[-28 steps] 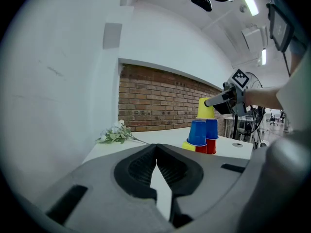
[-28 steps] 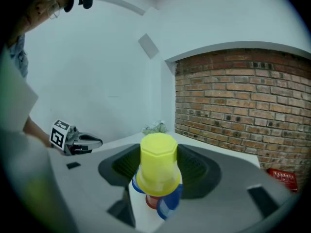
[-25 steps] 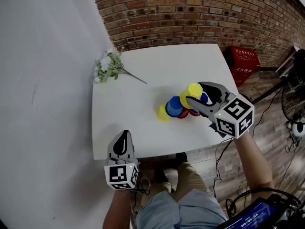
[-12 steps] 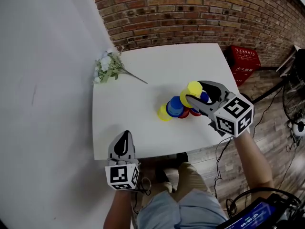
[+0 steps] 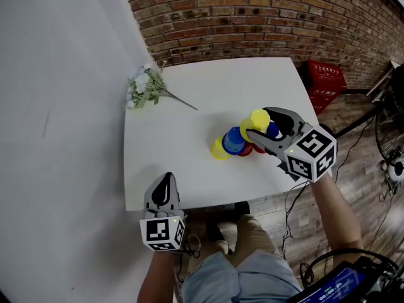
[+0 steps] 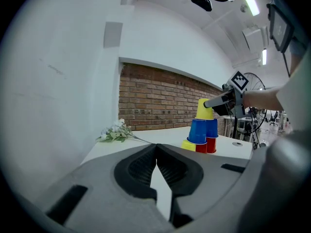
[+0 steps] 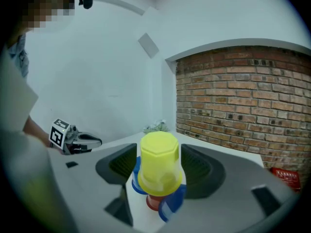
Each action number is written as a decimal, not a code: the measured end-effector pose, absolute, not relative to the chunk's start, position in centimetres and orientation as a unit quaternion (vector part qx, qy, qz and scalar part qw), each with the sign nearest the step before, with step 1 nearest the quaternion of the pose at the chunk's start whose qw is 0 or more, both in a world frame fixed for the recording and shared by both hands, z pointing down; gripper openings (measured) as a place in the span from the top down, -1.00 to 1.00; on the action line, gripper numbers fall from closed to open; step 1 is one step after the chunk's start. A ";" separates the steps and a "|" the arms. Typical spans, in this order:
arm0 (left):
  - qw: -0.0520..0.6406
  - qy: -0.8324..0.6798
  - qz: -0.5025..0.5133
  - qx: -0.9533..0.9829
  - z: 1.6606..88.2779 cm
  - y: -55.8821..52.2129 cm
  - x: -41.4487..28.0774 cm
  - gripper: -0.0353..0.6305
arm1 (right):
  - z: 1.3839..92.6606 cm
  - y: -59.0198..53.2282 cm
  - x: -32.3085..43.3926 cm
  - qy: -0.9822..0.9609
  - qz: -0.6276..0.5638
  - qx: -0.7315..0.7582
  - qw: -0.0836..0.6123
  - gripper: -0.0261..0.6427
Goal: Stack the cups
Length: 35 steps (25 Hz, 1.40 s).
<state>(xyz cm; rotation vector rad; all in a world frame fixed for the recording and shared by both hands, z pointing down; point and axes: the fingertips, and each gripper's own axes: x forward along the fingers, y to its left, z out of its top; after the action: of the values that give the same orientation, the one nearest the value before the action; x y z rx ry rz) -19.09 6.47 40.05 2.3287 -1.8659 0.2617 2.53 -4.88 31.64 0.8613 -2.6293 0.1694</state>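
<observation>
Tongs on the right (image 5: 255, 122) have just been opening off the yellow cup (image 7: 159, 161) between them; left tongs (image 5: 165, 178) together.

Place: a lab or studio workroom.
Walls: bare brick wall (image 5: 252, 17) across the top of the head view; plain white wall (image 5: 57, 106) at left.
Floor: wood planks (image 5: 360, 169) at right, with trailing cables (image 5: 291, 197).
Furniture: white table (image 5: 170, 150), centre.
Gear: red crate (image 5: 325, 81) and standing fan (image 5: 385, 137), right edge.
Lighting: ceiling strip lights (image 6: 251, 4), upper right of the left gripper view.
</observation>
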 end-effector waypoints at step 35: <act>-0.003 -0.604 0.013 0.797 24.0 9.0 -13.5 0.88 | 22.8 10.0 4.3 -0.887 0.012 0.462 -0.016 0.91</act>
<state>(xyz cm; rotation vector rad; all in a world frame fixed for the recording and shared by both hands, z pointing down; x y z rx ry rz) -13.51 8.98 23.96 2.5079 -1.9007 0.0413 4.33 10.00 22.79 1.4647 -2.8145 0.0366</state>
